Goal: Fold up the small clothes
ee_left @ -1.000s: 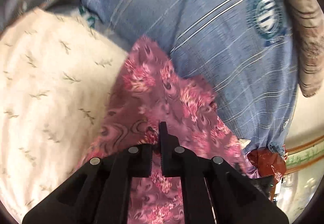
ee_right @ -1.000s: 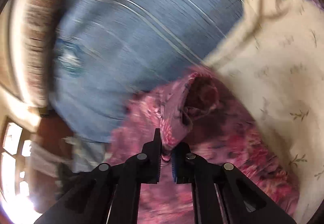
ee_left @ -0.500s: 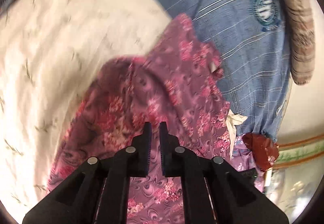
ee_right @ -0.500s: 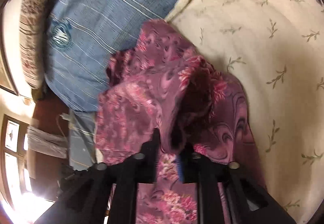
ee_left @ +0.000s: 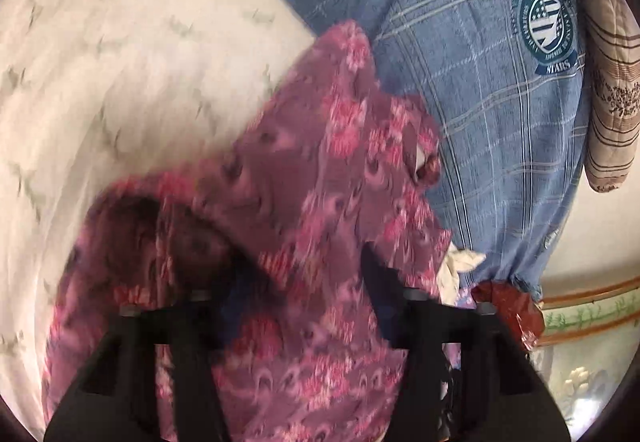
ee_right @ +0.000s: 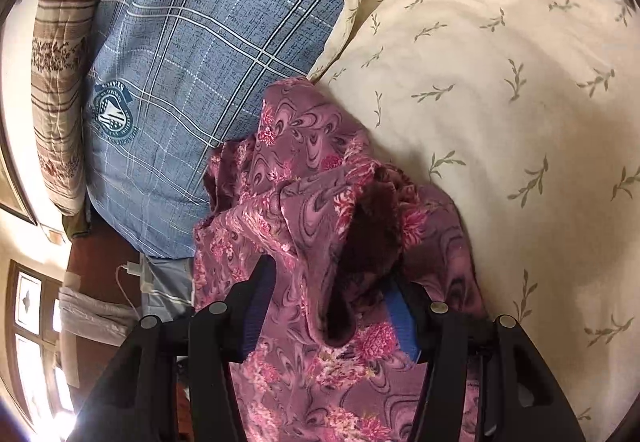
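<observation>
A purple-pink floral garment [ee_left: 320,162] lies crumpled on the bed, between a cream leaf-print cover and a blue plaid pillow. In the blurred left wrist view my left gripper [ee_left: 304,262] sits low over it. Its fingers stand wide apart, with cloth bunched loosely between and over them. In the right wrist view the same garment [ee_right: 304,170] has a raised fold with a dark inner side. My right gripper [ee_right: 330,270] straddles that fold, jaws opening, blue pads [ee_right: 402,318] showing, not pressing the cloth.
The cream leaf-print cover [ee_right: 500,82] bulges to the right of the garment, and the blue plaid pillow [ee_right: 200,42] lies beyond it. A brown striped quilt [ee_right: 60,62] lines the far edge. A white charger and cable [ee_right: 128,270] lie past the bed's edge.
Both grippers were shut on the garment; now their fingers stand apart and the fold lies loose. Both moved down toward the bed, and the garment has settled lower on the covers.
</observation>
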{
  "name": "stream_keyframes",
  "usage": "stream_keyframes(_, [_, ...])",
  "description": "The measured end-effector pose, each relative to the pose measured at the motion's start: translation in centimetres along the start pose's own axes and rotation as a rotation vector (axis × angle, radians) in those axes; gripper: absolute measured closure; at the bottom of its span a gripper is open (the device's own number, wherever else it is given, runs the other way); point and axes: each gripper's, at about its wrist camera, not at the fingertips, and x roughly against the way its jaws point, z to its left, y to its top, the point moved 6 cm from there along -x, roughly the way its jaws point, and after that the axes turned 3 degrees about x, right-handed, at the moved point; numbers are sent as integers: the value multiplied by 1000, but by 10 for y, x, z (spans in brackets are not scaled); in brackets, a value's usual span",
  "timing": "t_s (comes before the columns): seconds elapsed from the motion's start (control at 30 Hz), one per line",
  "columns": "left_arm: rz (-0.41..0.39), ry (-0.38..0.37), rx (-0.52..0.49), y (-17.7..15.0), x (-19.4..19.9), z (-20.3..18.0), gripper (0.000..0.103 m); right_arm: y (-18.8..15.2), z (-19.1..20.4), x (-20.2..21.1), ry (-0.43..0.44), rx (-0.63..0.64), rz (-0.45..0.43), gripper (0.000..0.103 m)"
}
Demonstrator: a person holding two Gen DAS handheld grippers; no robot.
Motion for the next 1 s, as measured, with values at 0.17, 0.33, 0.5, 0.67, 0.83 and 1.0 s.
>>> stream_keyframes(0.17, [-123,60,-48,14,21,-15,101,4,23,-7,-68,102,38,97])
stream_keyframes(0.33, [-284,52,-62,18,69,-15,101,33,103,9,53,291,-50,97])
stream_keyframes(0.5, [-197,157,-36,17,37,25,101,38,71,-53,-163,357,25,90])
stream_keyframes(0.67, [-123,86,25,8,27,45,100,31,35,-52,-112,216,66,67])
stream_keyframes(0.83, [-101,74,44,9,25,39,99,47,36,-56,-108,173,34,54])
stream_keyframes(1.0, [-104,89,0,6,22,28,92,61,69,-45,-94,303,-78,97])
